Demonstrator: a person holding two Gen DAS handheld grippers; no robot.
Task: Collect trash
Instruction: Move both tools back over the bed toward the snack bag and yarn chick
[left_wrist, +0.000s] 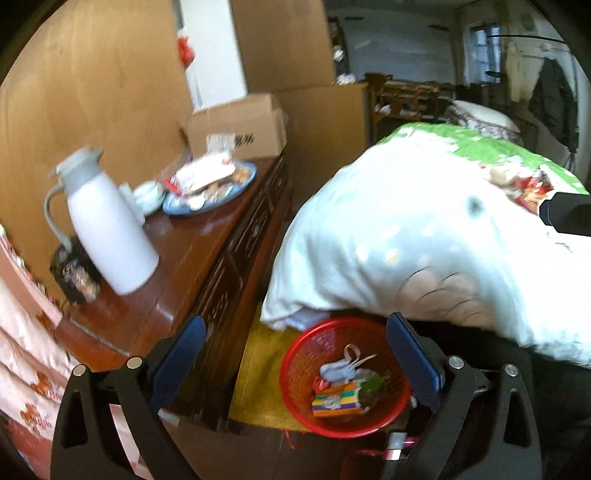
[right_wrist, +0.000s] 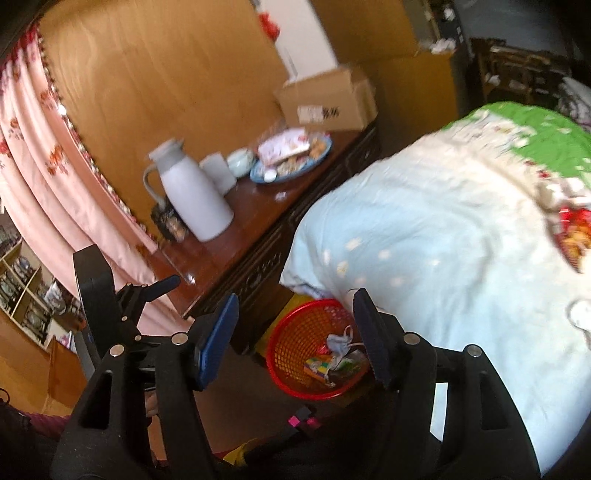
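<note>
My left hand-held gripper (left_wrist: 295, 354) and right hand-held gripper (right_wrist: 295, 332) both gape apart, holding nothing. The red basket (left_wrist: 295, 354) with trash sits on the floor at six o'clock, beside the bed (left_wrist: 424, 229).

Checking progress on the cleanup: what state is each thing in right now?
Left tool: open, holding nothing.
Right tool: open, holding nothing.
Red basket: upright on the floor, some trash inside.
White thermos jug: upright, lid on.
Cardboard box: flaps open.
Red snack wrapper: lying on the bed.
</note>
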